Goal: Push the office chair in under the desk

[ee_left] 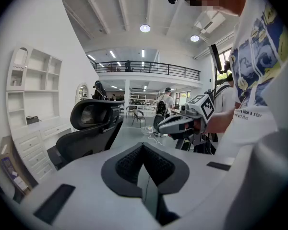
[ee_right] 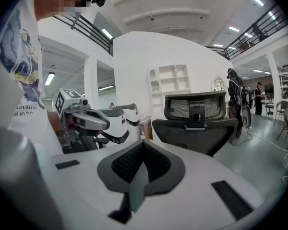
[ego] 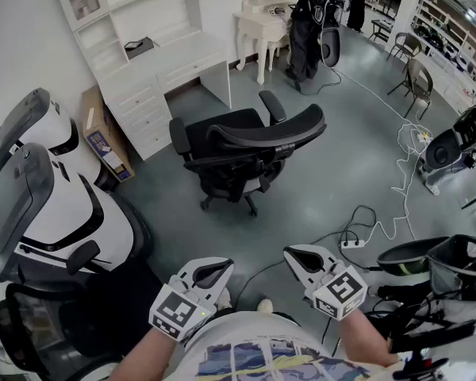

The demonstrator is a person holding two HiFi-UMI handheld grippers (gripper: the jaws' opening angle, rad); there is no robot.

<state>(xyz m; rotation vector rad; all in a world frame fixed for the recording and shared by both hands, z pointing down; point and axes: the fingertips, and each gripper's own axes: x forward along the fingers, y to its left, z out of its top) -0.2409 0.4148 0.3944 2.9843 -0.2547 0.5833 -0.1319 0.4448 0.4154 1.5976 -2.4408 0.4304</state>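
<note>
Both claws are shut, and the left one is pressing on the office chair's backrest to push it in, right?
Not quite. Both are shut, but the left claw is not touching the office chair. The head view shows it held close to the person's body, with bare floor between it and the backrest.

The office chair (ego: pixel 246 153) hides most of its wheeled base beneath its seat. The shelves above the white bench (ego: pixel 170 60) are cut off at the far edge.
</note>
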